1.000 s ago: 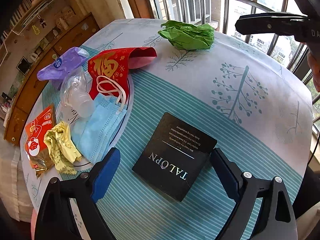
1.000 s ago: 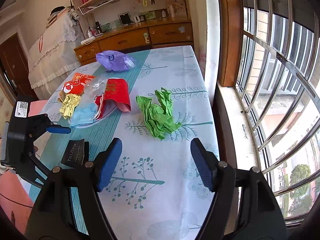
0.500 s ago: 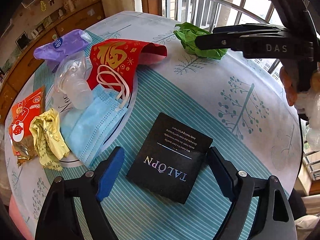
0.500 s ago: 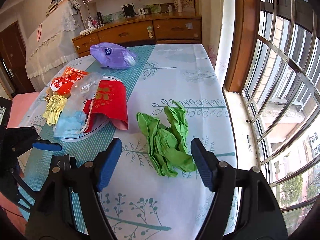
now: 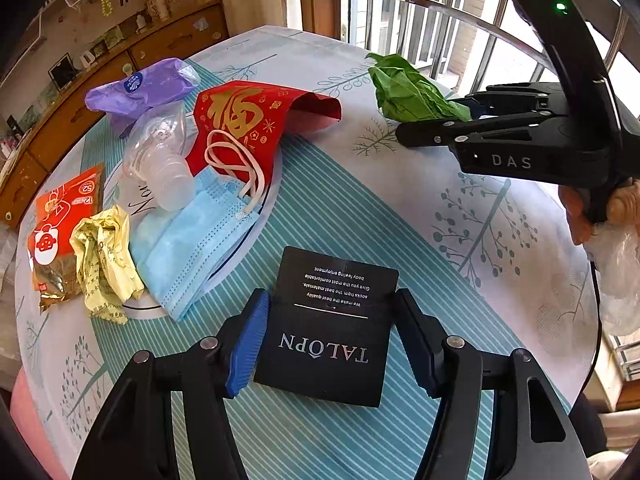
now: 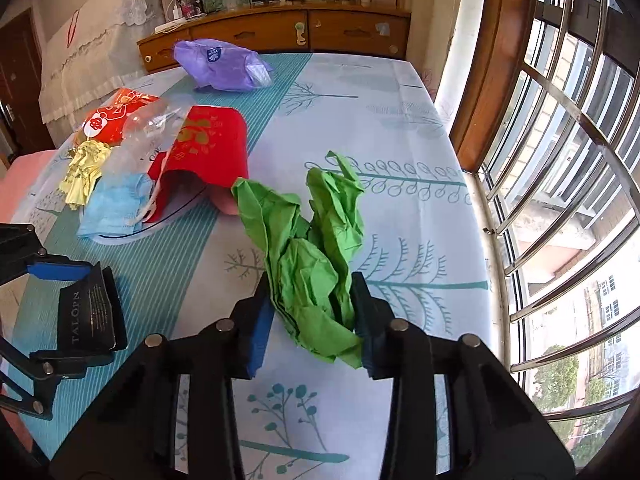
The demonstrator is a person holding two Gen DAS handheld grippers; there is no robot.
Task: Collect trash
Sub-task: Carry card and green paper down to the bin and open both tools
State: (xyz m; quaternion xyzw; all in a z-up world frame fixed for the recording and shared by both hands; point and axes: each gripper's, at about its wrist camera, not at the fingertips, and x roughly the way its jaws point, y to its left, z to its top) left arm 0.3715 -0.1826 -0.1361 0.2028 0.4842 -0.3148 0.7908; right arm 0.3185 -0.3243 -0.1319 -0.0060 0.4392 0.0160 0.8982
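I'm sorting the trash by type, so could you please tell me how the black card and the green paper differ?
The black card is flat, stiff and printed with white lettering; the green paper is crumpled, plain and stands up in folds. The card lies on the teal striped runner, the paper on the pale tree print. Both sit between closing gripper jaws.

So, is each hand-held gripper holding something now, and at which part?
Both are closing: the left hand-held gripper on the black card's side edges, the right hand-held gripper around the green paper's near end.
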